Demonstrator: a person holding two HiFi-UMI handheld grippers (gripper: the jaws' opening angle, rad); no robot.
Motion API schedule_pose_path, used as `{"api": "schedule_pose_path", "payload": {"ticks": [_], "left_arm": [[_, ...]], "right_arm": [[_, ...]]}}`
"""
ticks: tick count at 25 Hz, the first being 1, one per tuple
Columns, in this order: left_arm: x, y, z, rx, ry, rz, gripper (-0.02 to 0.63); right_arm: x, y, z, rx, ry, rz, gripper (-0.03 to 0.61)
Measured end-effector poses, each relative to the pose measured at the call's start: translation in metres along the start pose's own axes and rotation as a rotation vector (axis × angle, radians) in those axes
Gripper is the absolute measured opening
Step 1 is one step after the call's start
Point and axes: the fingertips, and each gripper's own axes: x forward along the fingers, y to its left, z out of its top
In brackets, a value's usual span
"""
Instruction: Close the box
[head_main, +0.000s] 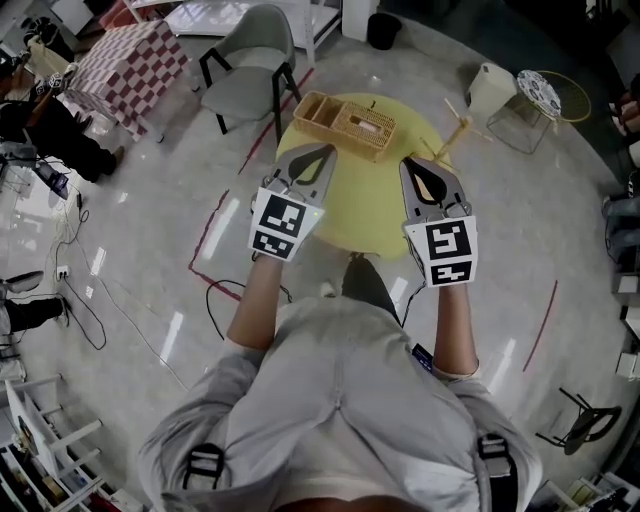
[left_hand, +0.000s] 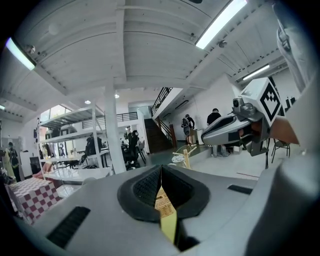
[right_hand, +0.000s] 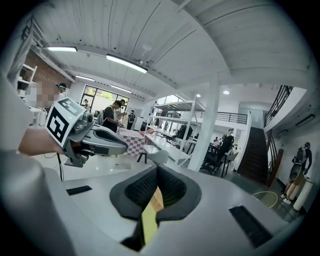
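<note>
1. Head view: a woven, straw-coloured rectangular box (head_main: 343, 123) sits at 12 o'clock on the round yellow table (head_main: 360, 215). Its left half looks open-topped (contents too small to tell). The left gripper (head_main: 320, 153) at 9 o'clock and the right gripper (head_main: 410, 166) at 3 o'clock hover near the box, touching nothing. A grey chair (head_main: 250, 50) stands at 11 o'clock.
2. Left gripper view: the ribbed black pads (left_hand: 147, 187) meet, so the jaws are closed and empty. A sliver of box weave shows beneath. The right gripper appears at 3 o'clock.
3. Right gripper view: the jaws are likewise closed on nothing. The left gripper is at 9 o'clock, and a staircase (right_hand: 255, 155) (seen only from these cameras) at 3 o'clock.
</note>
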Motion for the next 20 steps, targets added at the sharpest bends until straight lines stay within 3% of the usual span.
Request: {"api": "schedule_pose_path", "payload": {"ticks": [8, 20], "left_arm": [[-0.016, 0.005, 0.014, 0.021, -0.025, 0.01, 0.031], [-0.007, 0.007, 0.001, -0.005, -0.005, 0.016, 0.029]], "right_arm": [[-0.002, 0.008, 0.009, -0.015, 0.005, 0.007, 0.023], [0.002, 0.003, -0.003, -0.002, 0.025, -0.005, 0.023]]}}
